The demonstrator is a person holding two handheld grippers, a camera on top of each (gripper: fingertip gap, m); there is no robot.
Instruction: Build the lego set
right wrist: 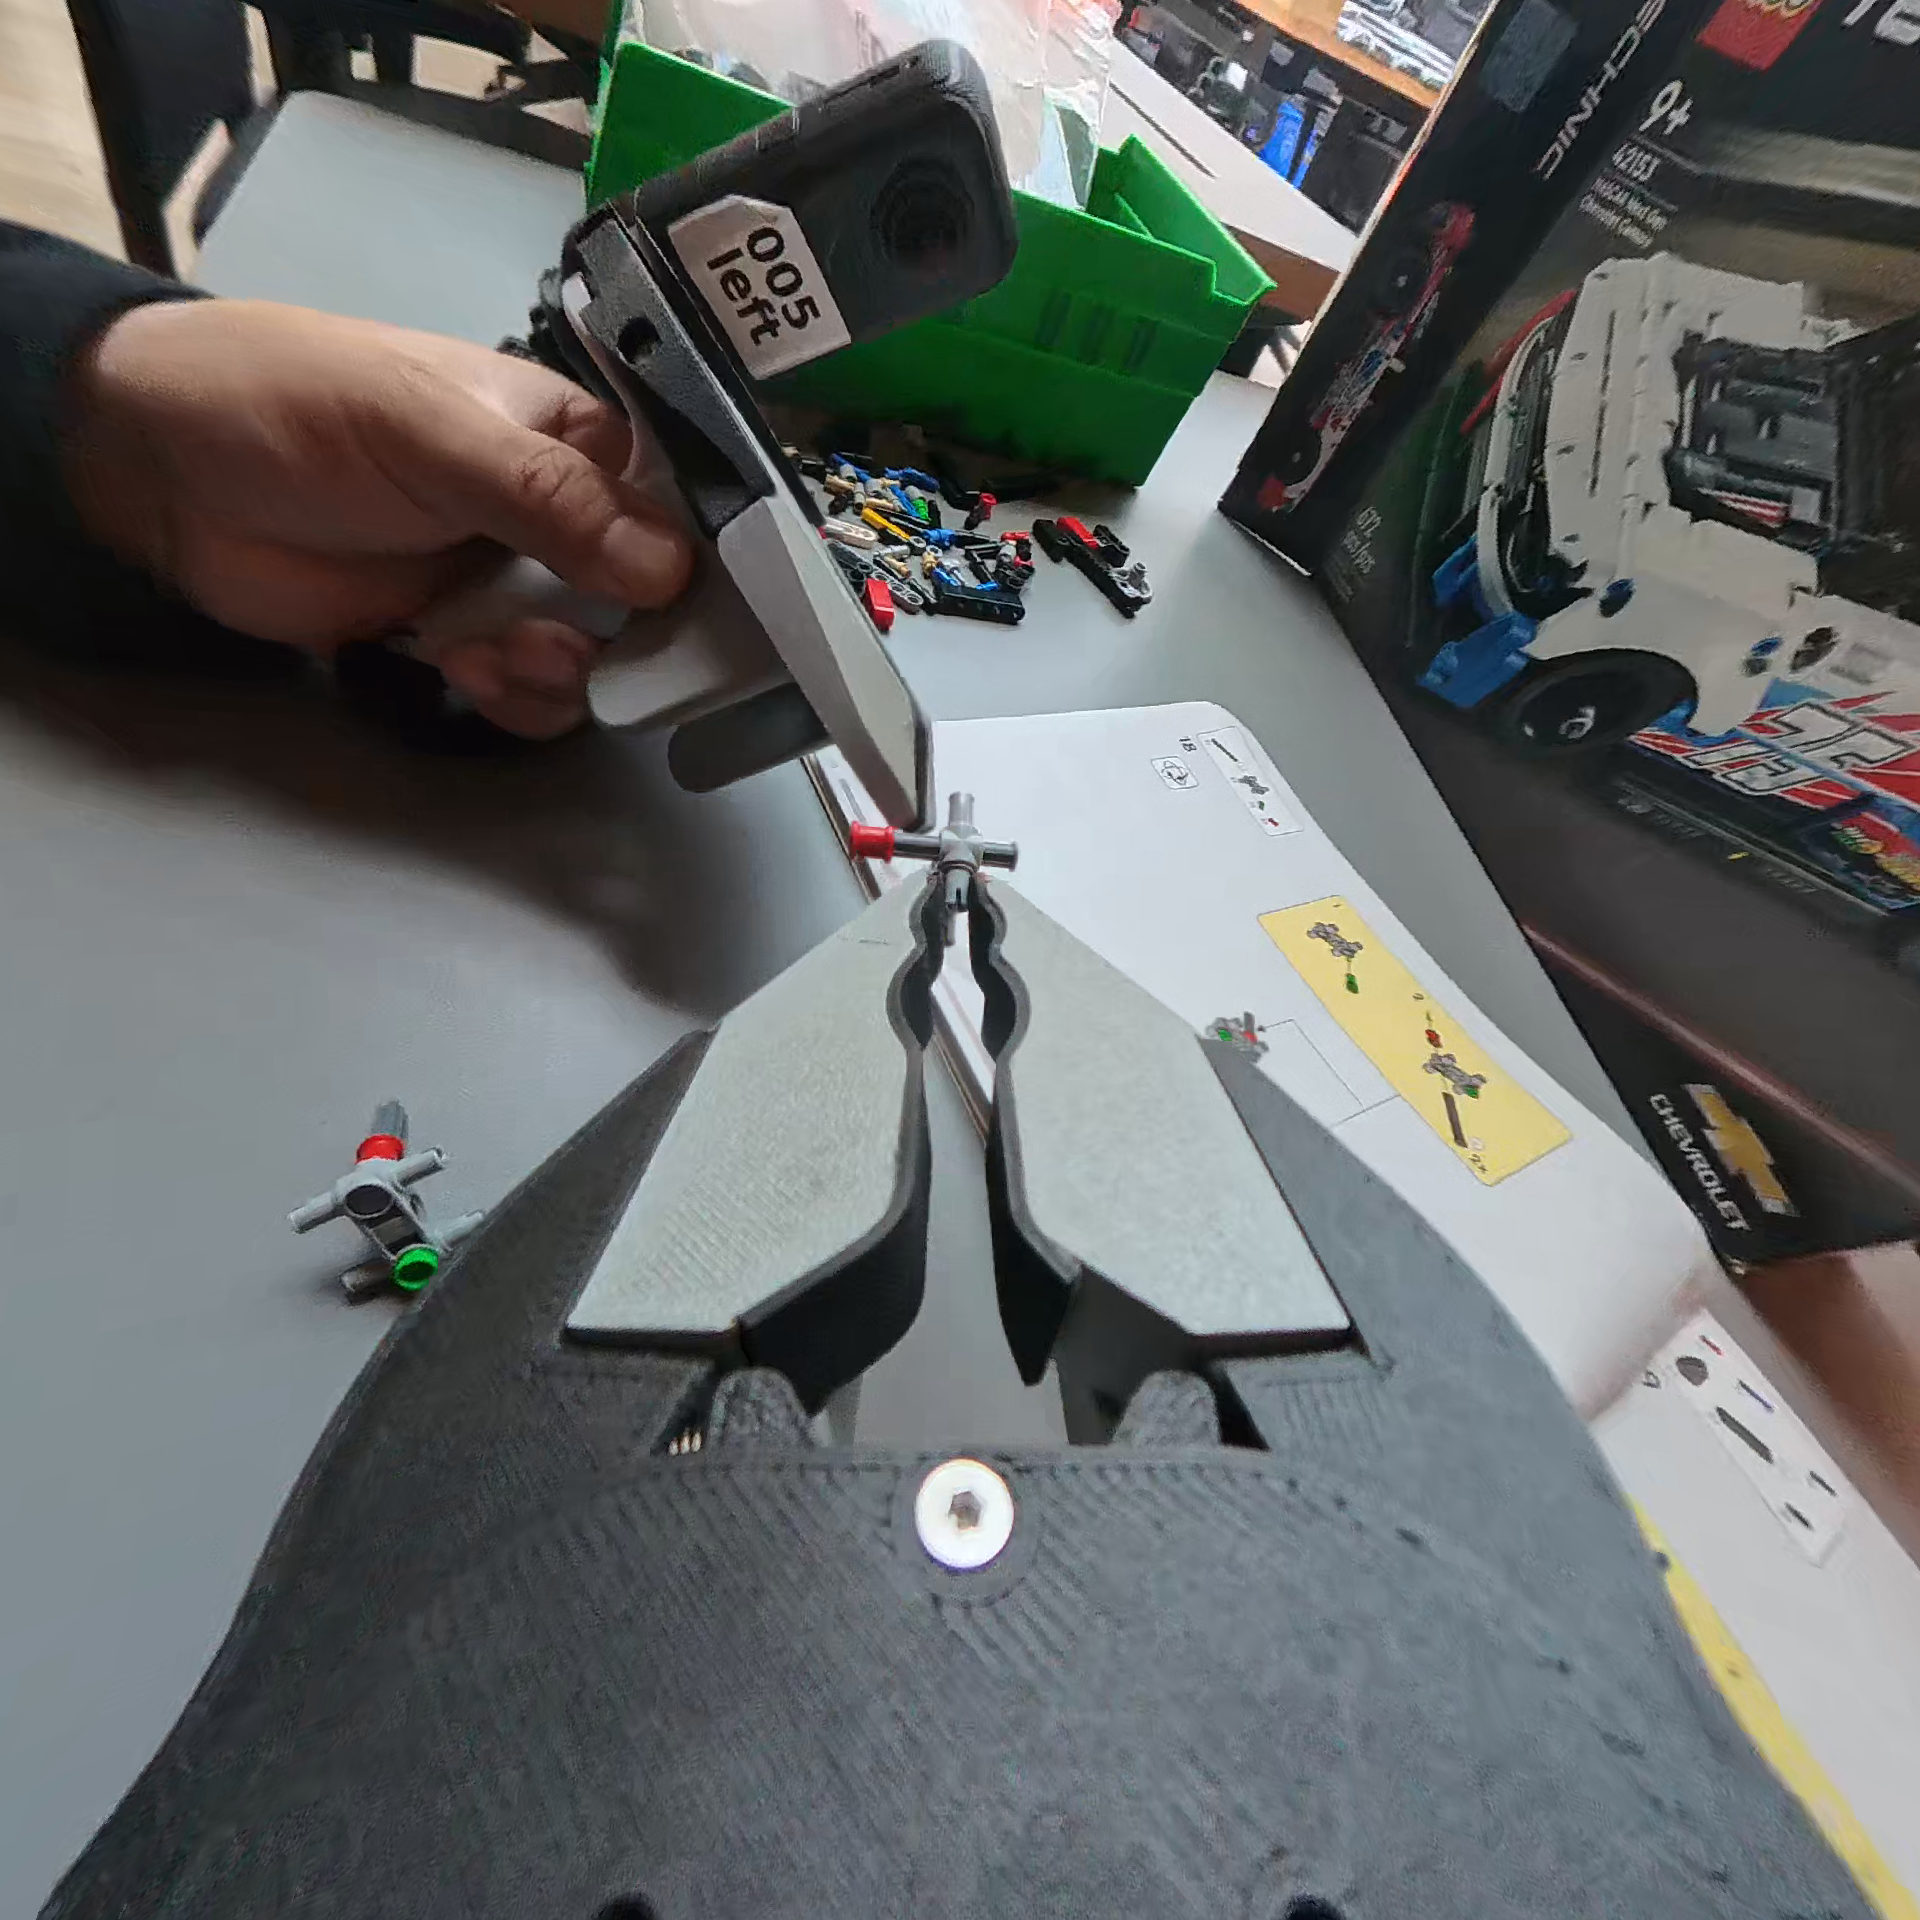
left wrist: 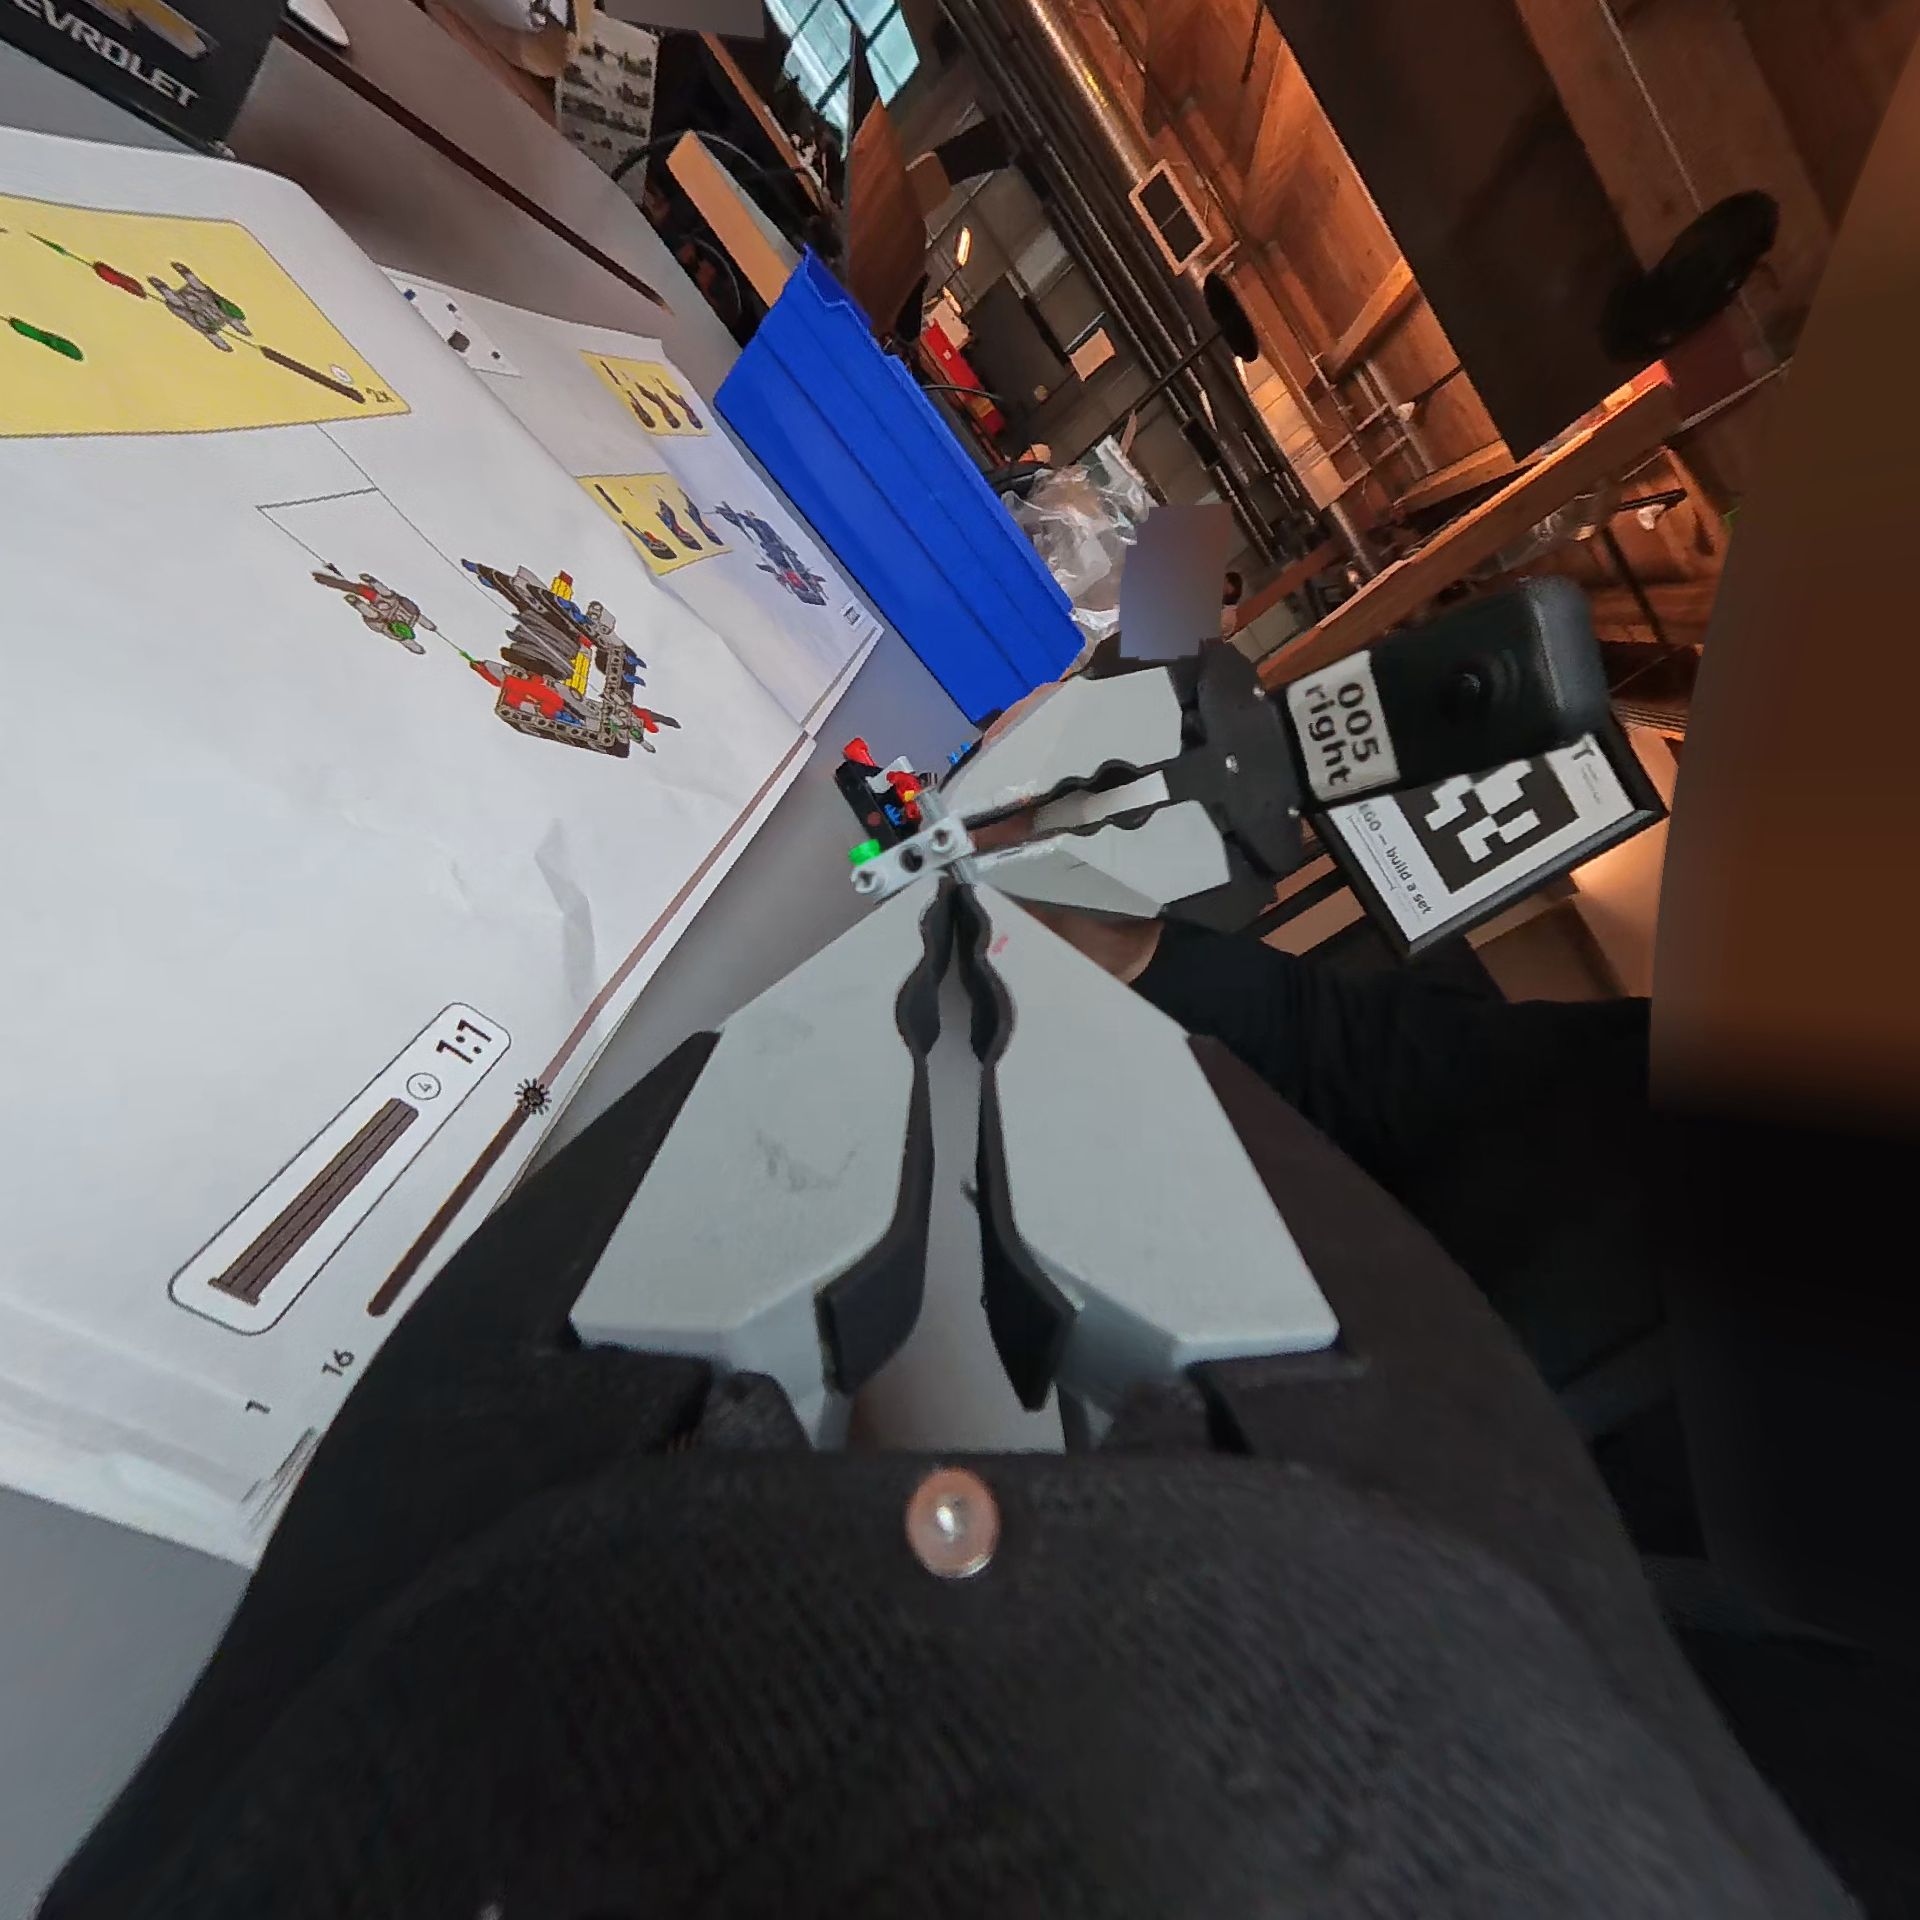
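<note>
Right wrist view, 8 o'clock: finished cross sub-assembly point(right wrist: 382, 1205) on table point(right wrist: 208, 935). Centre: right gripper point(right wrist: 954, 896) clamped on grey cross connector point(right wrist: 961, 850); left gripper point(right wrist: 920, 810), 12 o'clock, tips touching it, apparently pinched shut. Risk: opposed pulling twists connector, red pin point(right wrist: 871, 840) pops off.

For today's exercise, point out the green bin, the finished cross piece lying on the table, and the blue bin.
green bin point(right wrist: 1081, 343): right wrist view, front wall.
finished cross piece point(right wrist: 382, 1203): right wrist view, grey hub.
blue bin point(left wrist: 883, 488): left wrist view, side wall.
</note>
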